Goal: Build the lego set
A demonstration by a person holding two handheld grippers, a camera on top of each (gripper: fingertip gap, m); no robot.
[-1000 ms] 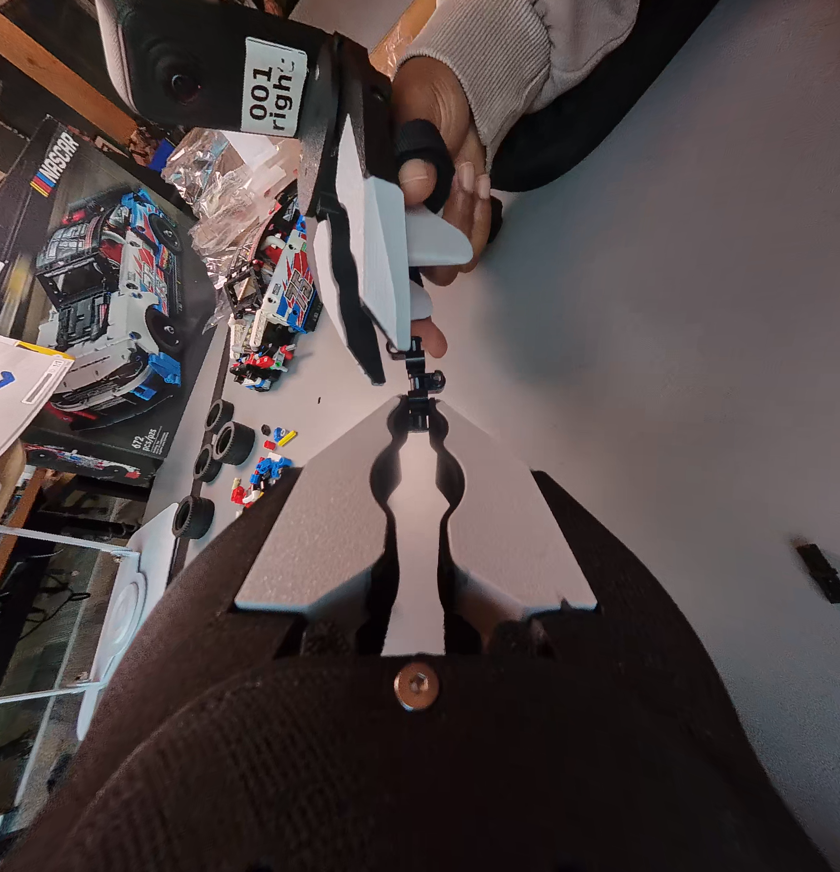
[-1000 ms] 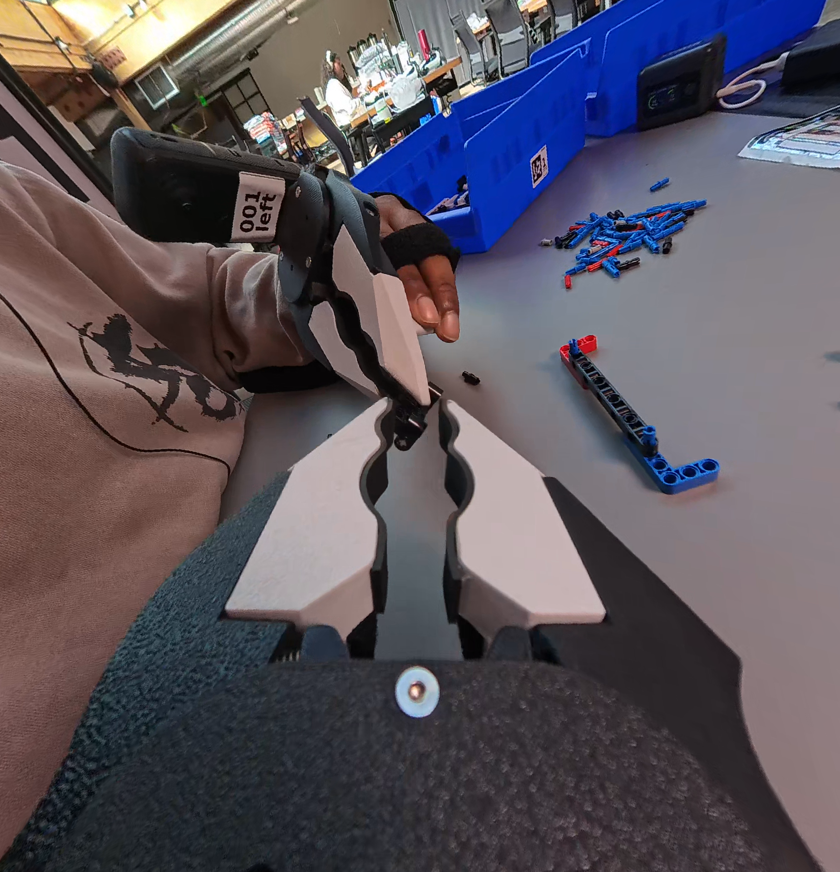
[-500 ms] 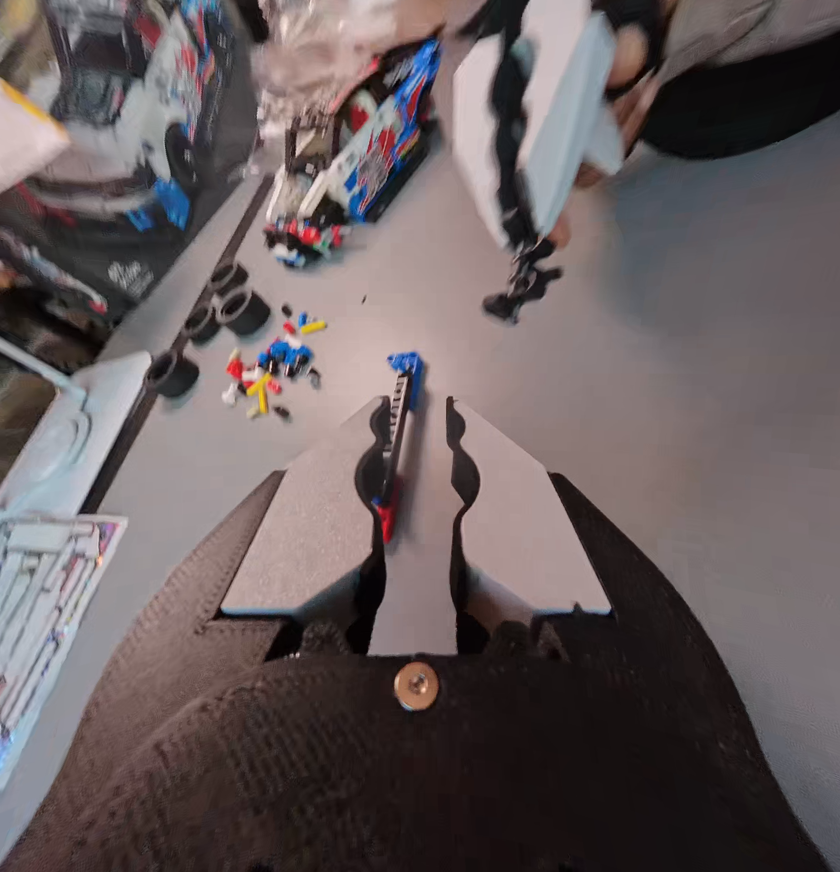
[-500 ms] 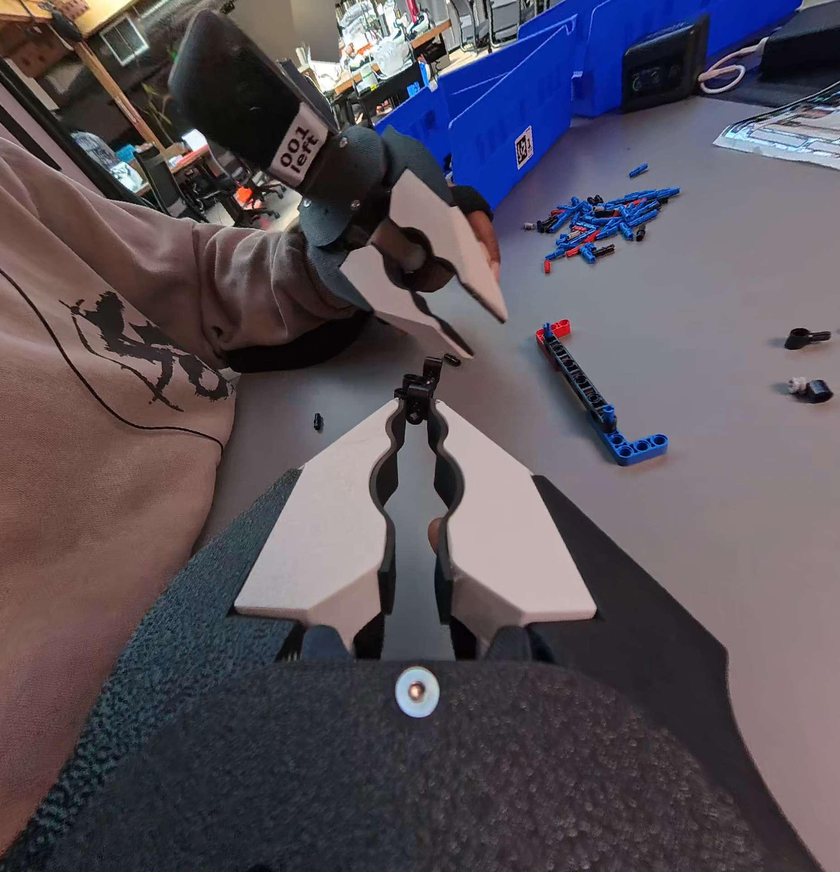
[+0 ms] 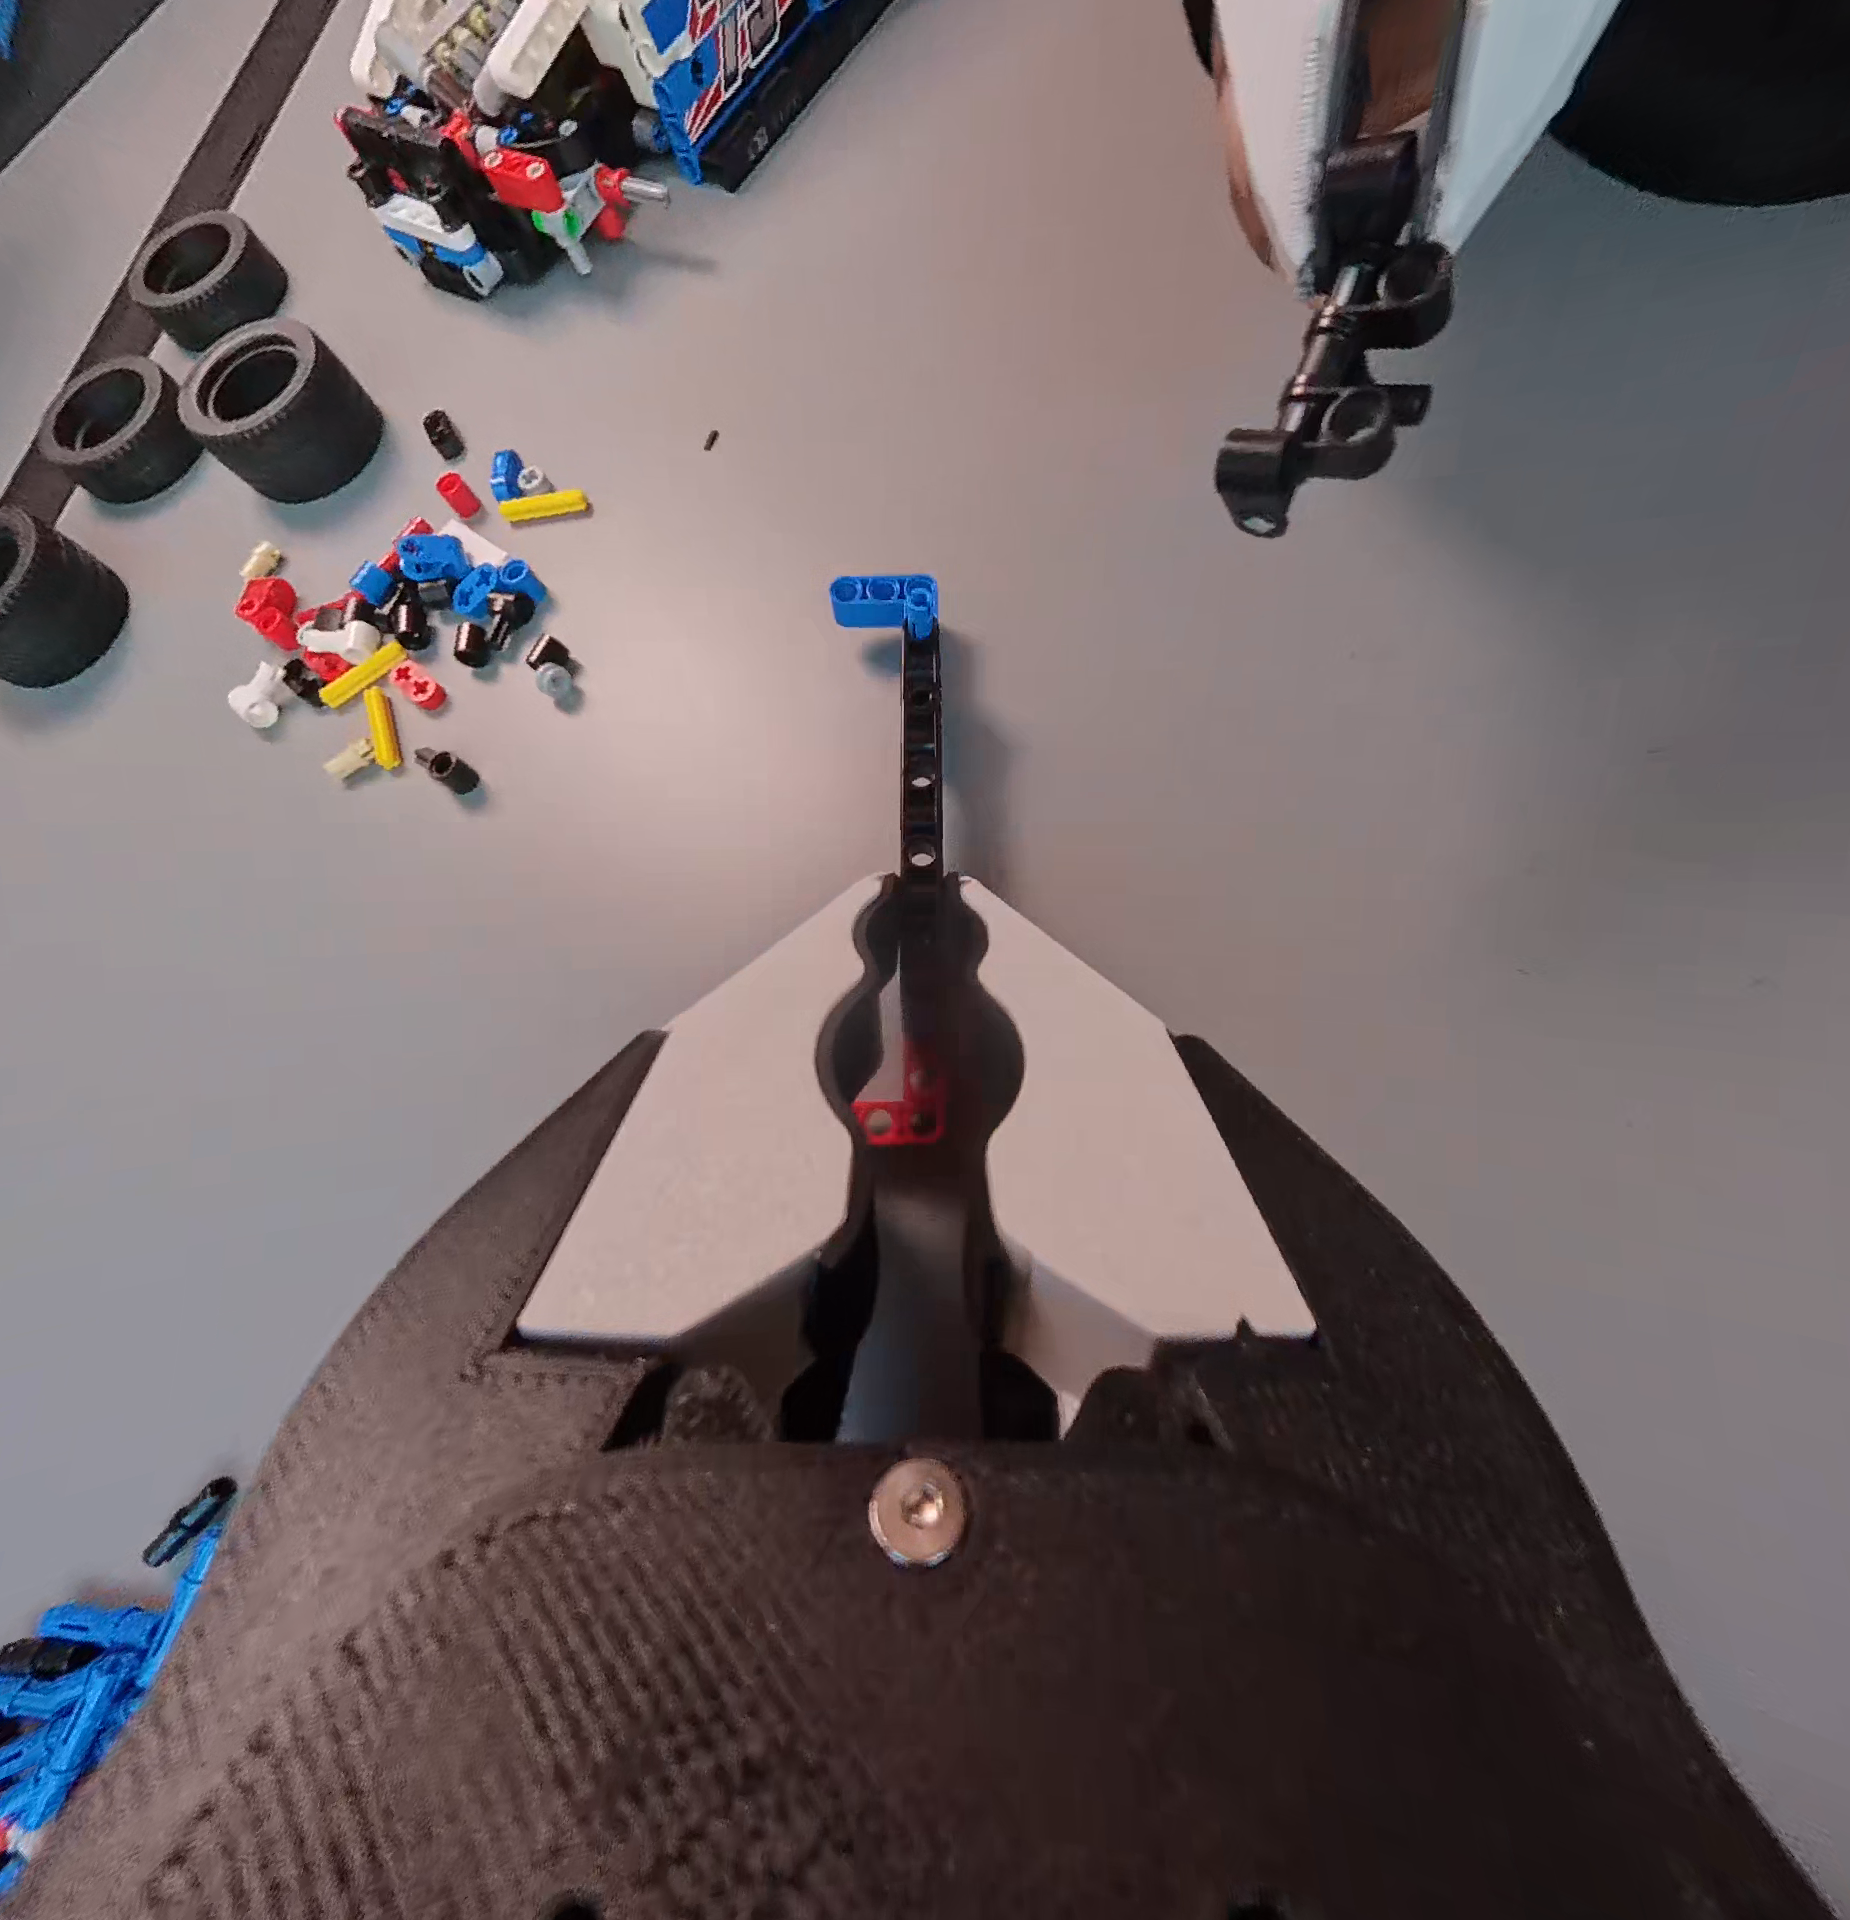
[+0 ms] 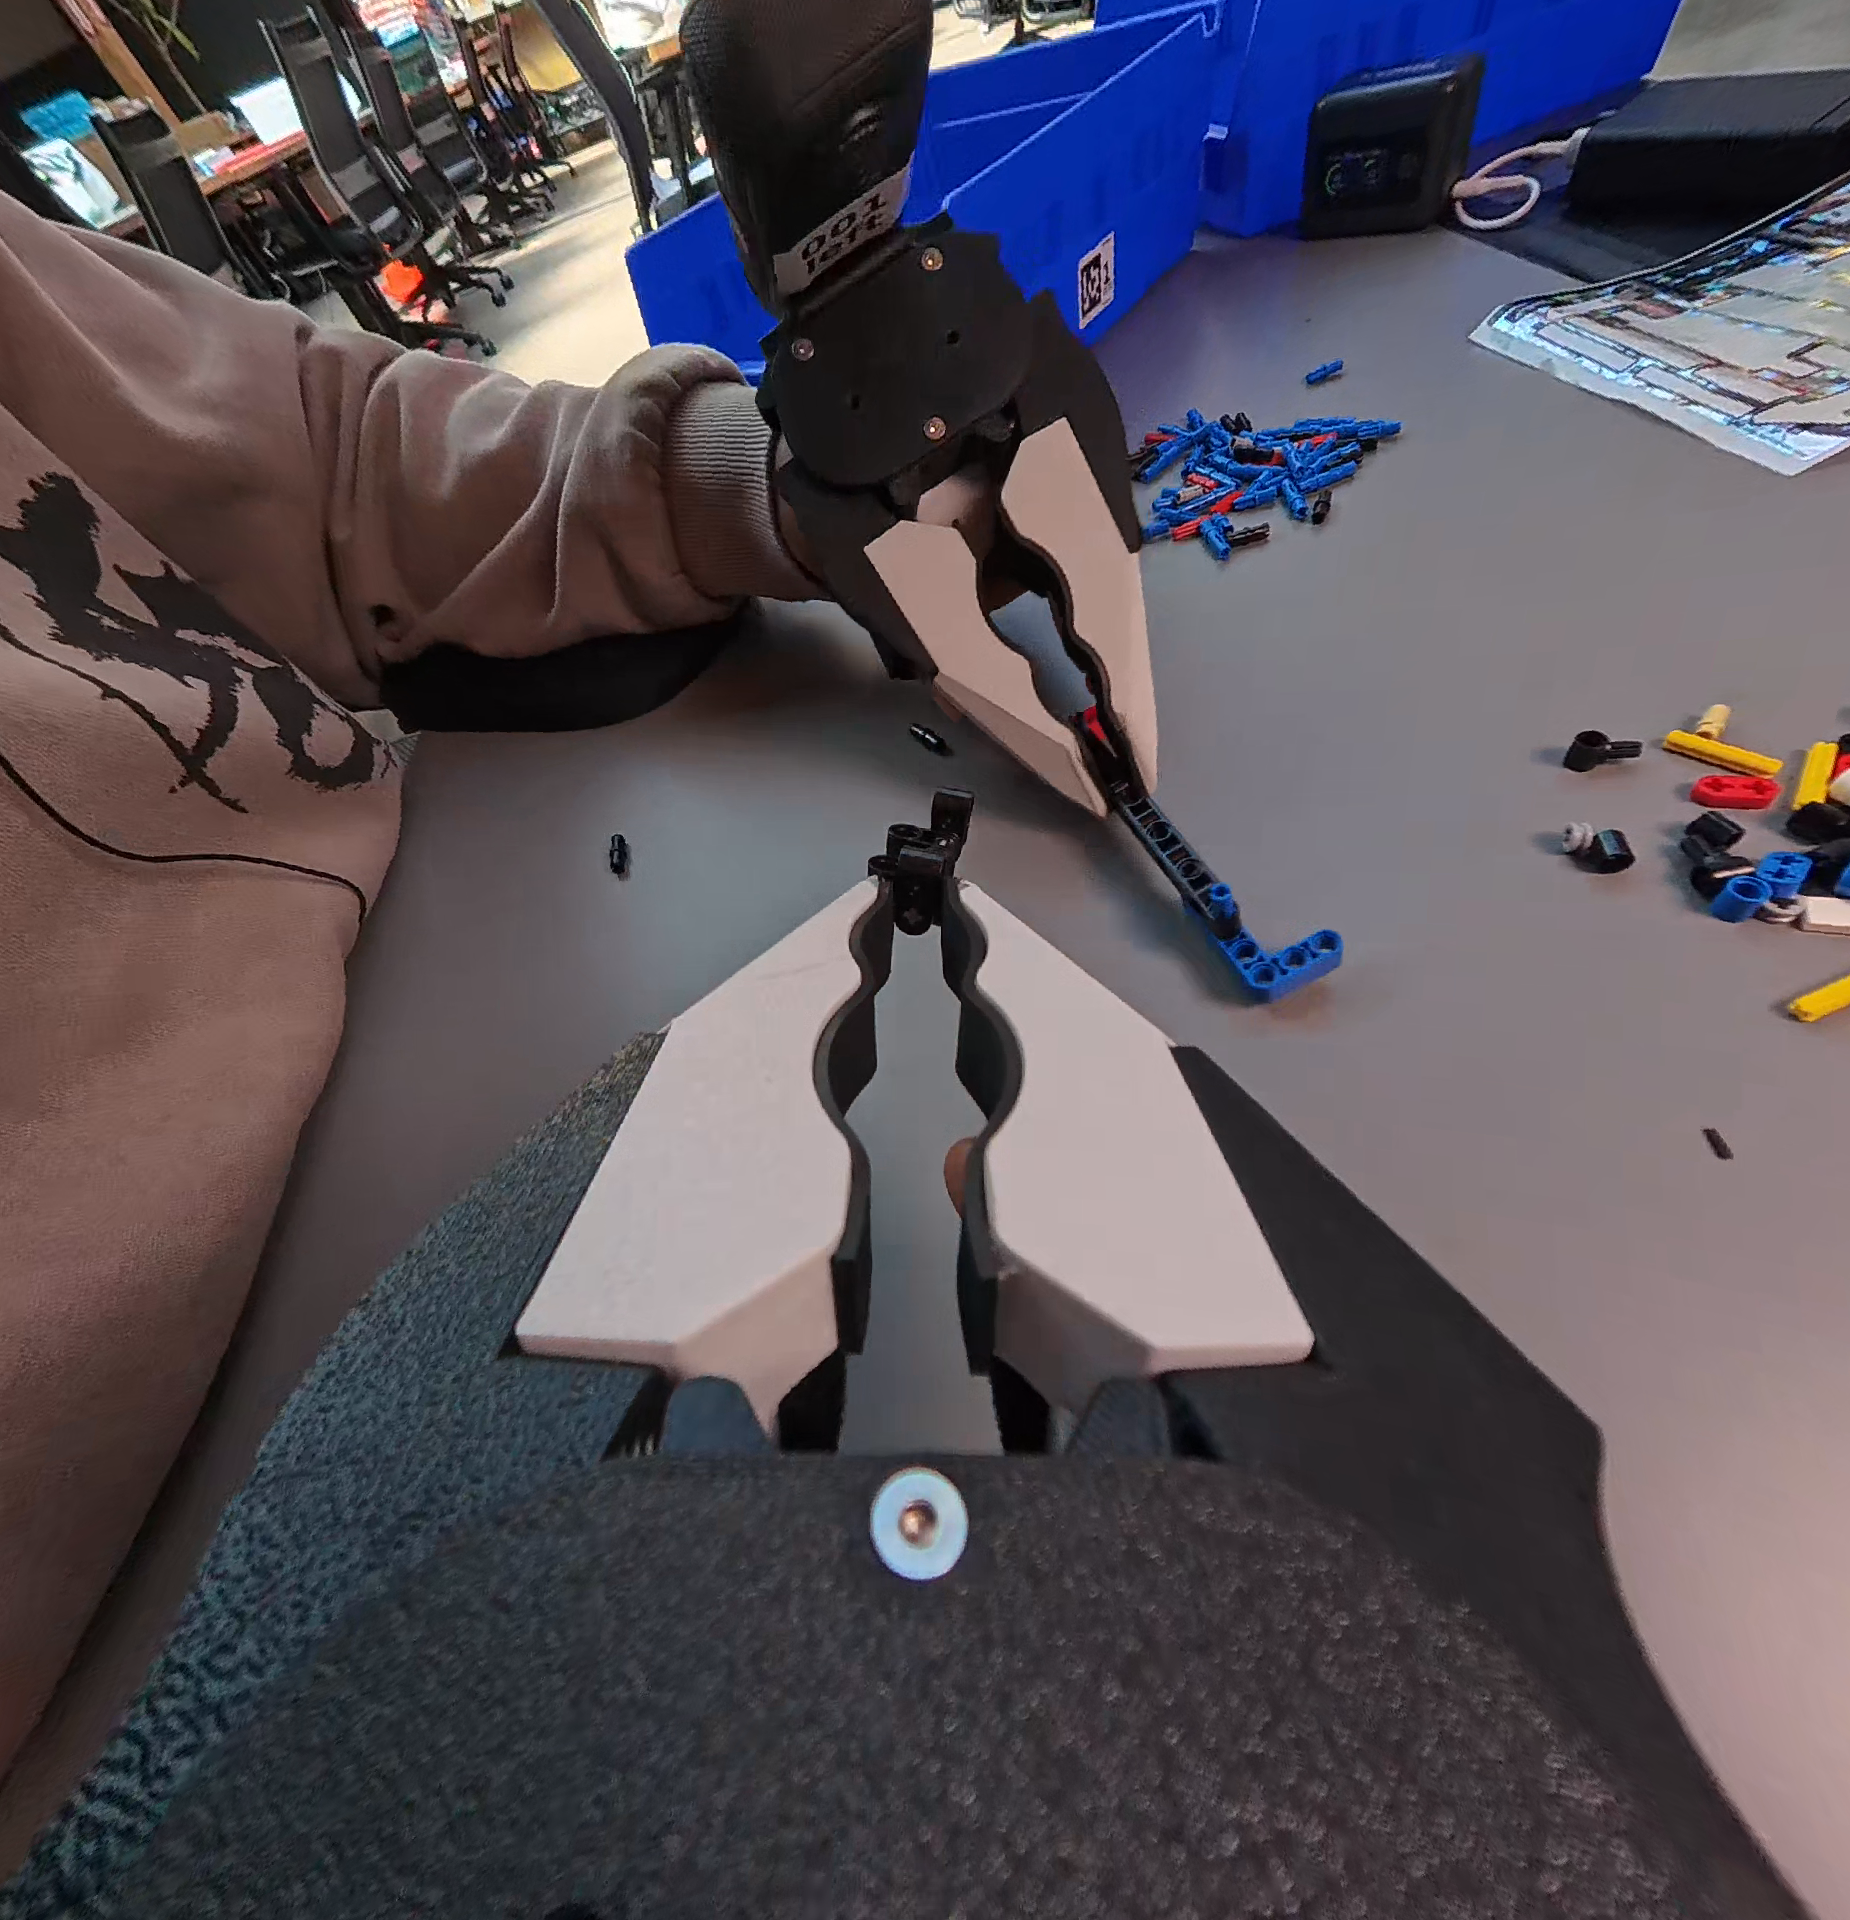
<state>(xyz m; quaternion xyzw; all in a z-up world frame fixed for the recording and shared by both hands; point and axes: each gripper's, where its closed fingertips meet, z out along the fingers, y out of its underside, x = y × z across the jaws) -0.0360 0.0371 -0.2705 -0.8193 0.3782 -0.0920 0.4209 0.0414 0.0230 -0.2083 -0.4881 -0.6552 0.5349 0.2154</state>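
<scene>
My left gripper (image 5: pixel 921 883) is shut on a long black beam (image 5: pixel 921 769) that lies on the grey table (image 5: pixel 1420 935). The beam has a blue L-piece (image 5: pixel 885 603) at its far end and a red L-piece (image 5: pixel 900 1117) back between the fingers. In the right wrist view the left gripper (image 6: pixel 1118 779) clamps the same beam (image 6: pixel 1170 847) near its red end. My right gripper (image 6: pixel 919 883) is shut on a small black connector assembly (image 6: pixel 926 836) and holds it just above the table. It also shows at the top right of the left wrist view (image 5: pixel 1326 395).
A part-built car model (image 5: pixel 588 104), several black tyres (image 5: pixel 266 405) and a pile of small coloured pieces (image 5: pixel 401 634) lie to the left. Blue pins (image 6: pixel 1253 468), blue bins (image 6: pixel 1004 208) and an instruction sheet (image 6: pixel 1731 343) are farther off. Loose black pins (image 6: pixel 616 854) lie near the person's sleeve. About 10 cm separates my left fingertips from my right. From either gripper's tips it is about 25 cm to the part-built car model (image 5: pixel 588 104).
My left gripper let go of the black connector assembly, swung over to the beam on the table and closed on it. My right gripper kept the assembly.
</scene>
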